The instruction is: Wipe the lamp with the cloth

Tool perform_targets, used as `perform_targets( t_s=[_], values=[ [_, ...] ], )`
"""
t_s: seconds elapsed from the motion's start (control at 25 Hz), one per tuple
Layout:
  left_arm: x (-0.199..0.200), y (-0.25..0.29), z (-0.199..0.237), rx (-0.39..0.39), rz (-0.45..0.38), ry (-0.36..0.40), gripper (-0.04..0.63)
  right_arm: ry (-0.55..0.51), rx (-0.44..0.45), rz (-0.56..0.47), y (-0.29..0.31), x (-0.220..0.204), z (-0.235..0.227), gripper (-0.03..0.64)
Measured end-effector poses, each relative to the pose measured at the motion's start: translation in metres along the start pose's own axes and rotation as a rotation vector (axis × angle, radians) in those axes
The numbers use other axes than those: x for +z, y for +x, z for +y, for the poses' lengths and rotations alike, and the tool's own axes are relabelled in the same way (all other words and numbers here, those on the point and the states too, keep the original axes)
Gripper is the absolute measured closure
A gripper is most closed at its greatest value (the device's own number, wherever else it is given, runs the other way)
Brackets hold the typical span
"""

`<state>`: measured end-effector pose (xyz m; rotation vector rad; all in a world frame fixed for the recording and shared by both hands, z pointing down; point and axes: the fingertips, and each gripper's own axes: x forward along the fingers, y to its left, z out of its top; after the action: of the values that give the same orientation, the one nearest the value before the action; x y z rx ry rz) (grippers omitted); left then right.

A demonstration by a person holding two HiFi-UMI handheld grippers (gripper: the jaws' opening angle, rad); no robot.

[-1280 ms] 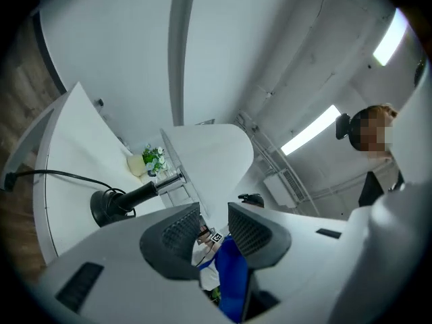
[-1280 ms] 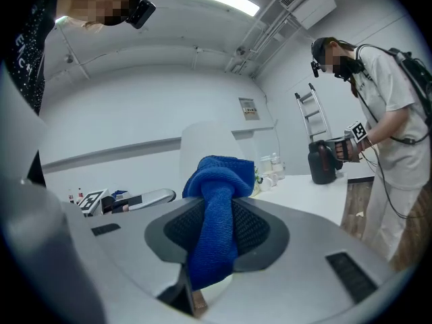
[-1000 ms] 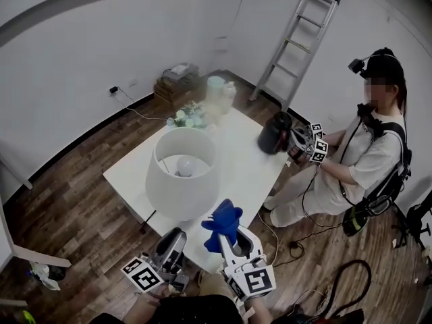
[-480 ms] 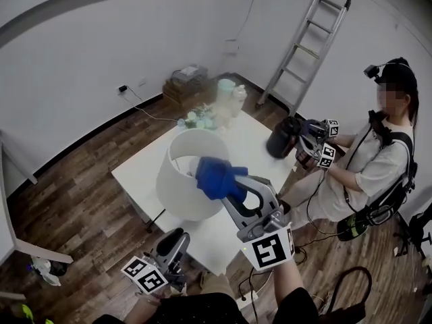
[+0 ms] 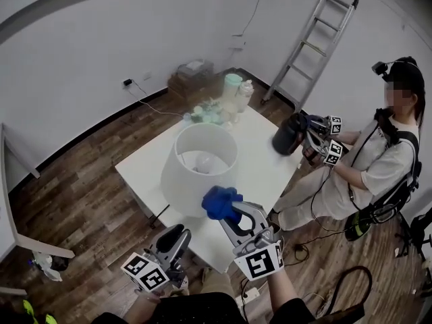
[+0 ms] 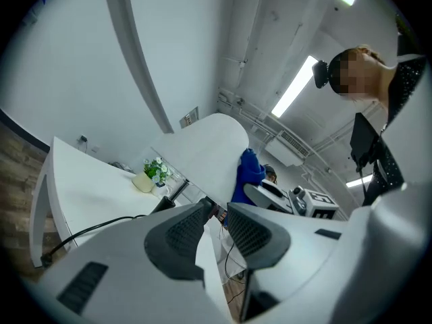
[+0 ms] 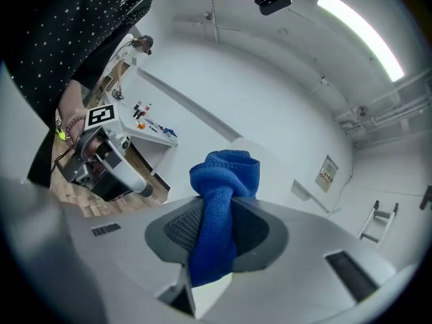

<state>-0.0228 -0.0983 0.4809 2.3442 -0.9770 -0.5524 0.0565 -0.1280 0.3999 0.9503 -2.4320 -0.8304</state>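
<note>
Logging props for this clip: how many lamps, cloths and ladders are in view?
lamp: 1
cloth: 1
ladder: 1
Total: 3

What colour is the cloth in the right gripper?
The cloth is plain blue, shown best in the right gripper view.

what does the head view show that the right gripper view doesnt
Head view only: the bulb inside the lamp shade, and a seated person holding a dark pot. Right gripper view only: a close look at the right gripper shut on the cloth, plus ceiling lights. Both: the blue cloth and the left gripper.
</note>
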Motion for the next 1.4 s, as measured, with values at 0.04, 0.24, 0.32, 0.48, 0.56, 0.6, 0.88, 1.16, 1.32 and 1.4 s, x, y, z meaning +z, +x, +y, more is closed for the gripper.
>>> perform_targets(
  t_s=[0.04,0.24,0.32,0.48,0.56,0.6,0.88,1.16,1.32,1.4],
  values=[
    [0.000,0.000,0.001,0.001,0.001,0.001,0.481,0.003,0.006,0.009,-0.001,-0.005,0.006,0.509],
    [-0.001,0.006,0.000,-0.012,0.018,0.019,0.482,0.031,0.020,0.053,-0.003,-0.028,0.024,0.509],
    [-0.003,0.007,-0.002,-0.014,0.021,0.019,0.482,0.033,0.035,0.078,-0.005,-0.037,0.032,0.509],
    [-0.008,0.006,-0.002,-0.009,0.035,0.036,0.487,0.089,0.031,0.084,-0.011,-0.044,0.034,0.509],
    [-0.008,0.007,-0.002,-0.006,0.032,0.044,0.516,0.157,0.005,0.046,-0.021,-0.038,0.020,0.509],
    [-0.008,0.007,-0.001,-0.005,0.030,0.047,0.530,0.197,-0.015,0.024,-0.026,-0.035,0.009,0.509],
    [-0.007,0.016,0.001,0.015,0.009,0.043,0.566,0.222,-0.148,-0.044,-0.034,-0.006,-0.098,0.509],
    [-0.010,0.023,0.002,0.048,0.001,0.047,0.583,0.164,-0.104,-0.109,0.009,0.008,-0.152,0.509],
    [-0.011,0.025,0.005,0.069,-0.003,0.050,0.583,0.200,-0.060,-0.094,0.023,-0.014,-0.136,0.509],
    [-0.013,0.025,0.007,0.080,-0.003,0.049,0.583,0.248,-0.042,-0.076,0.027,-0.032,-0.125,0.509]
  ],
)
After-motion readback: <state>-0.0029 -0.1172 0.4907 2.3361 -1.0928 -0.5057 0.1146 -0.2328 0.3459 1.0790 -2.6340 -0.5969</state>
